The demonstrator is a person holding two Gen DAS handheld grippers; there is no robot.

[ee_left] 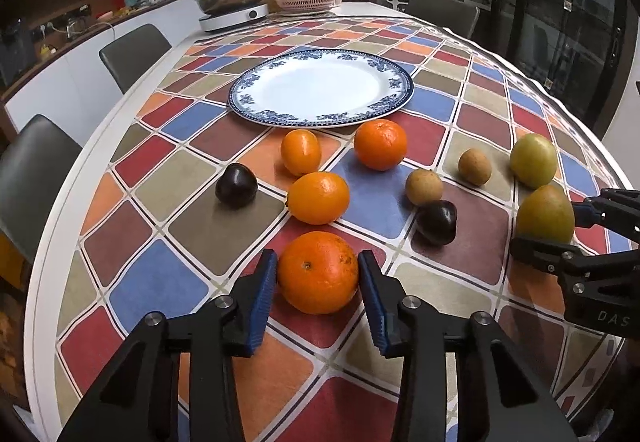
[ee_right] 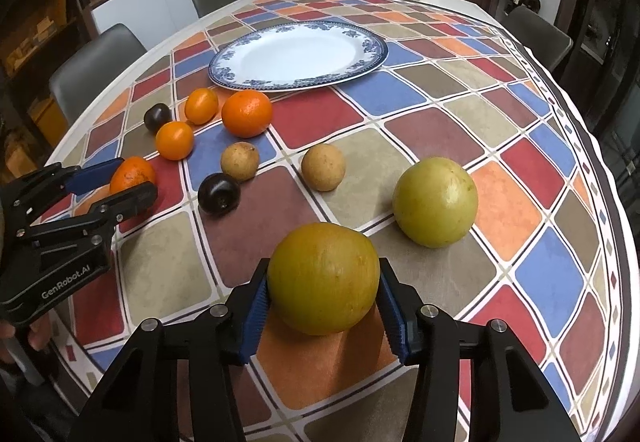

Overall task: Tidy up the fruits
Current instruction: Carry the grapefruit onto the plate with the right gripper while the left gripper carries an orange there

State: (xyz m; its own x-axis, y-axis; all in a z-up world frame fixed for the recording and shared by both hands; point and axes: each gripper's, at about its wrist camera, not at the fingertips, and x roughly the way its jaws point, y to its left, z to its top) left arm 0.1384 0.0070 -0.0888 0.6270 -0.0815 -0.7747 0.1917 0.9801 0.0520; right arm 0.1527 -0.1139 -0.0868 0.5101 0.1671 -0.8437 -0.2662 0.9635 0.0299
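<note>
Ten fruits lay on the checkered tablecloth [ee_left: 476,110] in front of the blue-rimmed plate [ee_left: 320,88], which held nothing. The left gripper [ee_left: 317,274] had its jaws spread around the nearest orange [ee_left: 318,272], the blue pads just beside its sides; I could not tell whether they touched. The right gripper [ee_right: 323,282] pinched the darker yellow-green fruit [ee_right: 323,278] between its pads, low over the cloth. The paler green fruit [ee_right: 435,201] sat just beyond it. Three more oranges, two brown fruits and two dark plums lay between the grippers and the plate, one plum [ee_left: 437,222] touching a brown fruit [ee_left: 424,187]
</note>
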